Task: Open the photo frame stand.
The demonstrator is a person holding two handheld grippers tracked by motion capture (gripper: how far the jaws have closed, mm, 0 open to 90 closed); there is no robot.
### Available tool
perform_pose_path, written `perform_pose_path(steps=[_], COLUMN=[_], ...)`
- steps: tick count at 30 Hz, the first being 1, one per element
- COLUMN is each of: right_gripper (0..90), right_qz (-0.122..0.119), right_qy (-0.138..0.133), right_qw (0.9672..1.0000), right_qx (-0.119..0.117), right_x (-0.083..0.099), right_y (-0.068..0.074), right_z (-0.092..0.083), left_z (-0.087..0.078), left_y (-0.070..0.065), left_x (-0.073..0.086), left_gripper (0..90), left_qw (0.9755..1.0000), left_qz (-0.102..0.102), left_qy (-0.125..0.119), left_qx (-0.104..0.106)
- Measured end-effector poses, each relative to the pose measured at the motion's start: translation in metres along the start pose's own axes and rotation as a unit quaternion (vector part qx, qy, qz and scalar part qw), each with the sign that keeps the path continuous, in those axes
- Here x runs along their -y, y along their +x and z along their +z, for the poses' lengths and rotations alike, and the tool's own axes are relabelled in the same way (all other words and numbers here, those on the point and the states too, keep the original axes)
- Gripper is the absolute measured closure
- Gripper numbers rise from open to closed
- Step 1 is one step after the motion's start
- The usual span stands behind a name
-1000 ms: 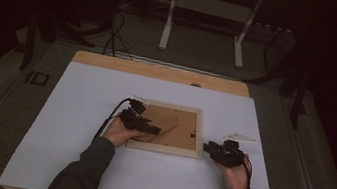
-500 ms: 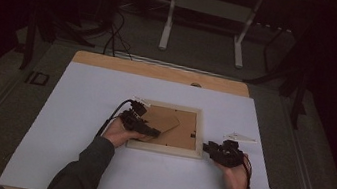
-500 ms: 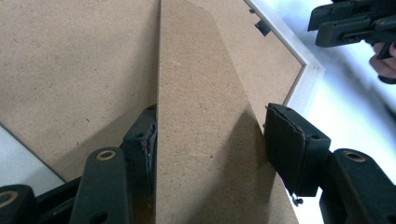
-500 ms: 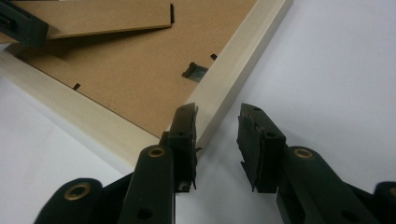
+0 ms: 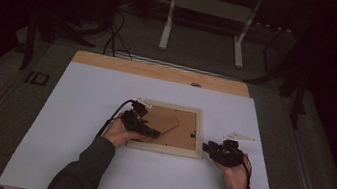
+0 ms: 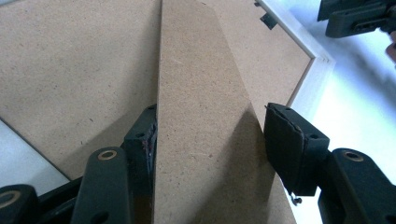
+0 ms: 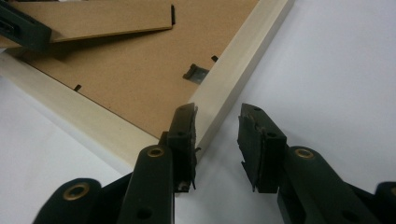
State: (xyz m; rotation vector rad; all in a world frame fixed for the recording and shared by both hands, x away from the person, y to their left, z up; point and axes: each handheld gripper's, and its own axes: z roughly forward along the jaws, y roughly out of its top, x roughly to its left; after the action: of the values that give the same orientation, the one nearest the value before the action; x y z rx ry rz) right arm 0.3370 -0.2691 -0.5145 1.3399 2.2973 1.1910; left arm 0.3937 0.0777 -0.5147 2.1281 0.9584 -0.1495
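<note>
— So, where are we standing with the picture frame (image 5: 163,149)?

— We are seeing it lying face-down near the middle of the white counter (image 5: 78,111). We are reaching the left gripper (image 5: 153,133) over its back, fingers (image 6: 140,140) sitting either side of the brown stand (image 6: 201,116). One is touching its edge; whether the other is pressing, we cannot tell. We are holding the right gripper (image 5: 206,147) at the near right corner, its fingers apart, that corner poking in between them with nothing clamped.

— What are we worrying about?

— We are guessing the stand is hinged. If we are pulling it up too hard or twisting, the thin board may be snapping at the hinge. With the corner not pinned, the whole frame could also be sliding or lifting off the counter.

— And what are we counting?

— We are counting one frame, one stand, two grippers, one metal hanger (image 7: 194,73) and three small black tabs (image 7: 77,87) on the back, plus one small white piece (image 5: 240,136) lying just beyond the right hand.
</note>
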Motion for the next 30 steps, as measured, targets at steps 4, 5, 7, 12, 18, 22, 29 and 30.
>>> perform_pose_path(steps=[4, 5, 7, 12, 18, 22, 29, 30], right_gripper=[66.0, 66.0, 65.8, 65.5, 65.2, 64.2, 63.1, 62.8], right_qz=[-0.009, -0.011, -0.017, -0.022, -0.032, -0.038, -0.043, -0.042], right_qy=[0.001, 0.002, 0.004, 0.013, 0.020, 0.023, 0.026, 0.027], right_qw=[1.0000, 0.9999, 0.9998, 0.9996, 0.9991, 0.9988, 0.9984, 0.9983], right_qx=[0.001, 0.003, 0.005, 0.010, 0.017, 0.021, 0.027, 0.028], right_x=[-0.005, -0.006, -0.009, -0.012, -0.022, -0.030, -0.041, -0.042], right_y=[0.002, 0.002, 0.002, 0.001, 0.000, 0.000, -0.002, -0.002], right_z=[0.000, 0.001, 0.002, 0.005, 0.007, 0.007, 0.009, 0.010], left_z=[0.000, 0.000, 0.000, -0.001, -0.003, -0.004, -0.006, -0.006], left_y=[-0.004, -0.005, -0.006, -0.011, -0.017, -0.020, -0.026, -0.028], left_x=[0.000, 0.000, 0.000, 0.000, 0.000, 0.000, 0.002, 0.002], left_gripper=[42.3, 42.3, 42.2, 42.1, 42.0, 41.9, 41.8, 41.8], left_qw=[0.9999, 0.9998, 0.9996, 0.9991, 0.9982, 0.9974, 0.9957, 0.9953], left_qz=[0.009, 0.011, 0.015, 0.022, 0.033, 0.042, 0.056, 0.059], left_qy=[0.004, 0.004, 0.004, 0.002, -0.005, -0.009, -0.017, -0.019], left_qx=[-0.014, -0.018, -0.024, -0.036, -0.050, -0.058, -0.072, -0.075])
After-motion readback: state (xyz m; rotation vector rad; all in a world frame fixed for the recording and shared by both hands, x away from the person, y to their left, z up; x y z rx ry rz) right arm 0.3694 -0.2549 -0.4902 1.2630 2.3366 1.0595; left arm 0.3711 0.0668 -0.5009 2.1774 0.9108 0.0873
